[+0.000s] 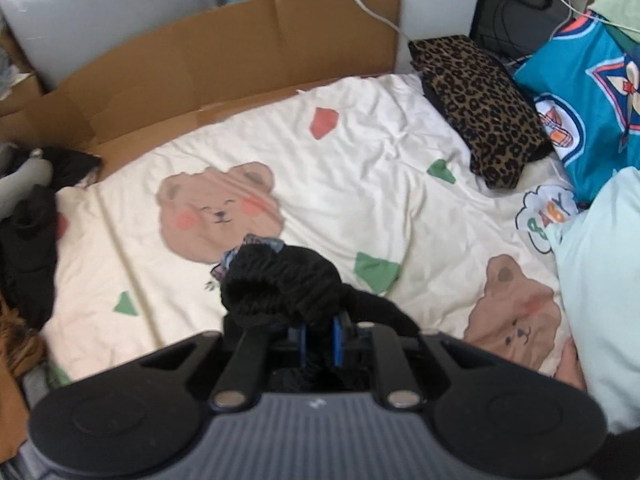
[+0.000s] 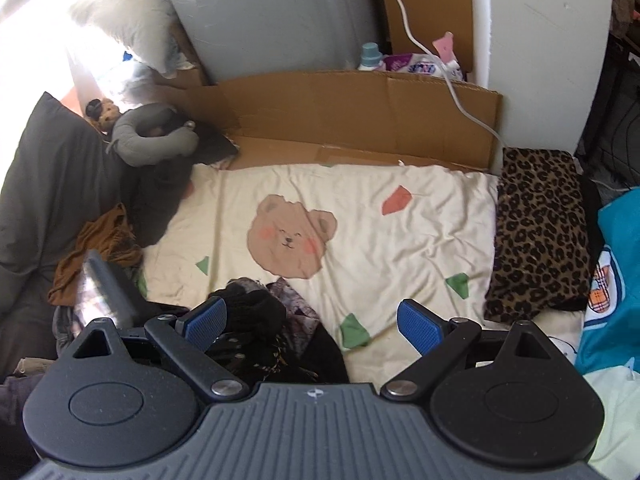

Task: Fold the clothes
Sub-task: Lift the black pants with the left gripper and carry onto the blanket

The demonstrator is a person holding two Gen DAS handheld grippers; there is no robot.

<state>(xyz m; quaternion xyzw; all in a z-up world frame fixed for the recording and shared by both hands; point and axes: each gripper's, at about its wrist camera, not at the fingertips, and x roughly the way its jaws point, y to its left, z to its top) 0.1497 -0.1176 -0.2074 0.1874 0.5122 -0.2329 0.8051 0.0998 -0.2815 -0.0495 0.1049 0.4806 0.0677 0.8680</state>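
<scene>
My left gripper [image 1: 319, 340] is shut on a black knitted garment [image 1: 280, 284], which bunches up over its blue pads and hides the fingertips. A bit of patterned blue-grey cloth [image 1: 256, 246] shows at the top of the bundle. The garment hangs low over the cream bear-print sheet [image 1: 360, 160]. In the right wrist view the same black garment [image 2: 256, 312] lies bunched at the sheet's [image 2: 400, 240] near edge, beside the left pad. My right gripper [image 2: 314, 324] stands open, with its right side over bare sheet.
A folded leopard-print cloth [image 1: 480, 112] lies at the sheet's right edge, with a teal jersey [image 1: 580, 100] and a pale green garment [image 1: 600, 280] beyond it. Cardboard [image 1: 240, 52] lines the far side. Dark clothes [image 1: 28, 248] and a brown garment [image 2: 96, 248] are piled at the left.
</scene>
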